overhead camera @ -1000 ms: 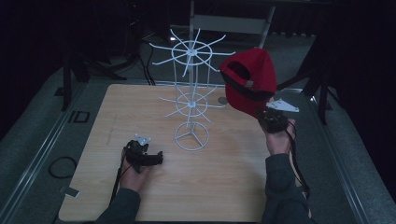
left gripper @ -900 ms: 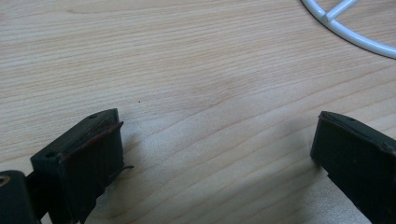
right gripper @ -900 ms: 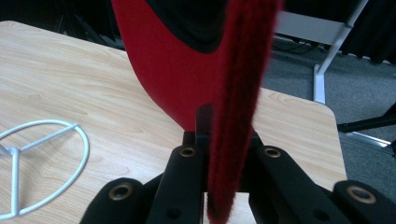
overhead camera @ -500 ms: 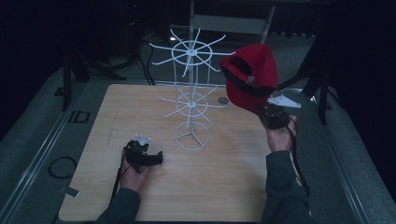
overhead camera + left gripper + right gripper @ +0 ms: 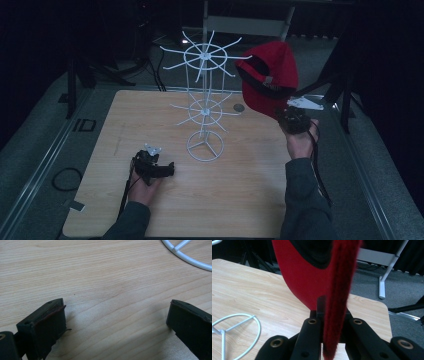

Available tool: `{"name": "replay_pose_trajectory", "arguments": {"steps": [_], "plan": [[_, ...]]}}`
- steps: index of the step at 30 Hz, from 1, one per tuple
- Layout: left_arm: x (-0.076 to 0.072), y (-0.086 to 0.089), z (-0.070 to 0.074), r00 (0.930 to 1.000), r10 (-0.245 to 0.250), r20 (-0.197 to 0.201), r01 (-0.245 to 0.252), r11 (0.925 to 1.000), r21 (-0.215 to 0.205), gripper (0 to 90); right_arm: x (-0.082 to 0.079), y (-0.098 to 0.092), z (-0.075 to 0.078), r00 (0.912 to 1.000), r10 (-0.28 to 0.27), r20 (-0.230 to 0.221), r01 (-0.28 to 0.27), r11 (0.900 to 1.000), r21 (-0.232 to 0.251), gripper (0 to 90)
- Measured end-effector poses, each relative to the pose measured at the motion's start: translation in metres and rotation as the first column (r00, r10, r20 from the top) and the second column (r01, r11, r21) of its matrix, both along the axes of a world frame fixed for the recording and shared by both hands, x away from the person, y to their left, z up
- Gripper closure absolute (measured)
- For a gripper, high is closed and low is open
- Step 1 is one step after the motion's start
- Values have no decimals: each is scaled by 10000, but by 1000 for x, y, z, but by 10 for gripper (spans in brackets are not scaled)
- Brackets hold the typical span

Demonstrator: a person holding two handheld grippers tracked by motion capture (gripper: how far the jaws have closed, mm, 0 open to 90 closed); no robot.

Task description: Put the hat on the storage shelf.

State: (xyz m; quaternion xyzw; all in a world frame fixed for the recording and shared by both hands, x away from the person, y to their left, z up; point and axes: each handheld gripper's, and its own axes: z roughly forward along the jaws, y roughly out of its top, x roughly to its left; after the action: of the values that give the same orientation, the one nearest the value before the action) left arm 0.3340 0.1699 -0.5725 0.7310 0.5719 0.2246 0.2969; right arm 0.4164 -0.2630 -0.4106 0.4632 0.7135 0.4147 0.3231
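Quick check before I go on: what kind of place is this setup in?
Probably a recording lab or studio: a lone wooden table on grey carpet, dark surroundings, metal stand legs and loose cables on the floor.

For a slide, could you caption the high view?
Right gripper lifts a red fabric cap beside a white wire rack on a wooden table; open left gripper rests.
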Motion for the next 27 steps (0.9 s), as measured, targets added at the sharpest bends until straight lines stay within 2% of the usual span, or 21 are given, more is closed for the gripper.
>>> {"name": "replay_pose_trajectory", "arguments": {"steps": [12, 27], "plan": [[0, 0, 0, 10000, -6, 2, 6, 10000, 9, 27, 2, 1, 15, 9999, -66, 128, 66, 10000, 18, 860], [0, 0, 0, 10000, -4, 1, 4, 10000, 9, 27, 2, 7, 25, 9997, -86, 211, 85, 9999, 80, 860]]}}
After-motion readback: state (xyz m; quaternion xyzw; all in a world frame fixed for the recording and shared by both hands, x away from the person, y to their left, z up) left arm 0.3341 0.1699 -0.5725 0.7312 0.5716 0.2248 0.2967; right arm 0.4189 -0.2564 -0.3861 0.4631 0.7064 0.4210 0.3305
